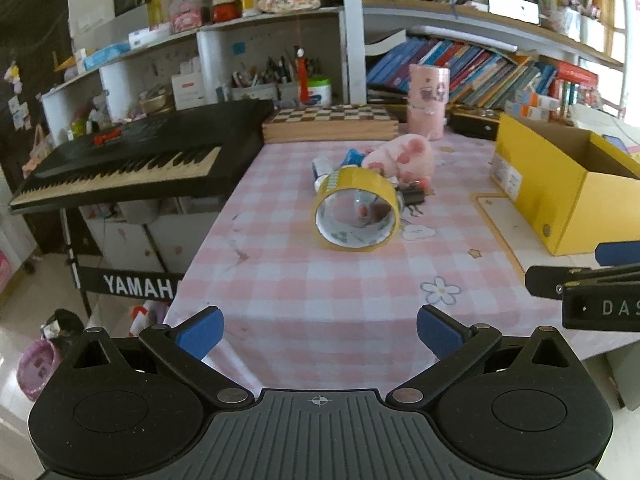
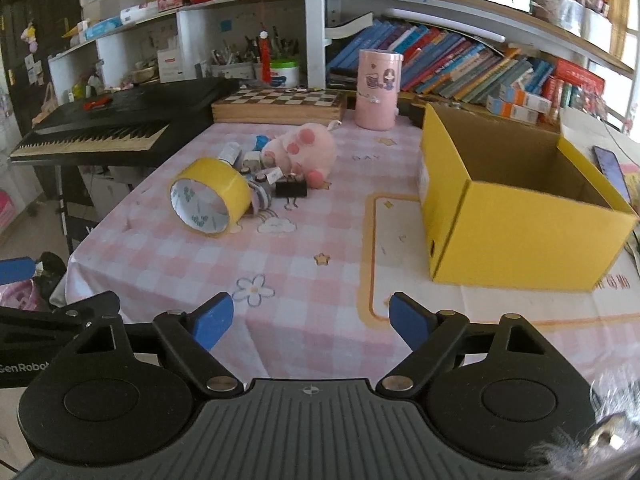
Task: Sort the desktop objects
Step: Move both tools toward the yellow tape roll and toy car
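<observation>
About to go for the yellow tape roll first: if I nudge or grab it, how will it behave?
The tape roll rests tilted against the small clutter behind it, so a nudge may drop it flat or set it rolling on its round rim. The wide hollow core suggests it is light and stiff. Its glossy band could slip between the pads.

Both wrist views face tape roll, angled down.

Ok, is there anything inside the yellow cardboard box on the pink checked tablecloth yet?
No, the right wrist view shows only bare brown cardboard inside the open yellow cardboard box, though its near bottom corner is hidden.
</observation>
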Motion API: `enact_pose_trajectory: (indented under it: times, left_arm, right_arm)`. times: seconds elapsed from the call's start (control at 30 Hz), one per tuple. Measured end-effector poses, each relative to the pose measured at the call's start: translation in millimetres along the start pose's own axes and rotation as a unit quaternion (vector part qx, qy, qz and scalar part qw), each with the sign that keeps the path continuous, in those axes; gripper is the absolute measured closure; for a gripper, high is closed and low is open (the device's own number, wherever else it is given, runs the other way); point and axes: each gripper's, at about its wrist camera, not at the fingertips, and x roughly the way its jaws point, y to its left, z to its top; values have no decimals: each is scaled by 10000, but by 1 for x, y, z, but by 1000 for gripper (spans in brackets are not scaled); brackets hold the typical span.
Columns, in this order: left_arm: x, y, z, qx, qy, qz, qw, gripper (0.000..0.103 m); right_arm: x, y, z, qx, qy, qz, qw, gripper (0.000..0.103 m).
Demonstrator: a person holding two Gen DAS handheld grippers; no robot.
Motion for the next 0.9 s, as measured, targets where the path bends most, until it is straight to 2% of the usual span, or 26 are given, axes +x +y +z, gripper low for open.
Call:
enact_pose_trajectory:
  times: [0.23, 0.43, 0.9]
  left_arm:
    - [24, -5, 18, -120, 82, 77, 9999, 0]
    - [47, -16, 36, -32, 135, 184, 9997, 0]
    - [111, -32, 62, -78, 287, 167, 9994, 0]
  right_arm:
    - [28, -9, 29, -189, -56, 243, 9995, 18]
    - [51, -18, 52, -300, -127, 436, 9985, 18]
    - [87, -35, 83, -516, -214, 767, 9955, 17]
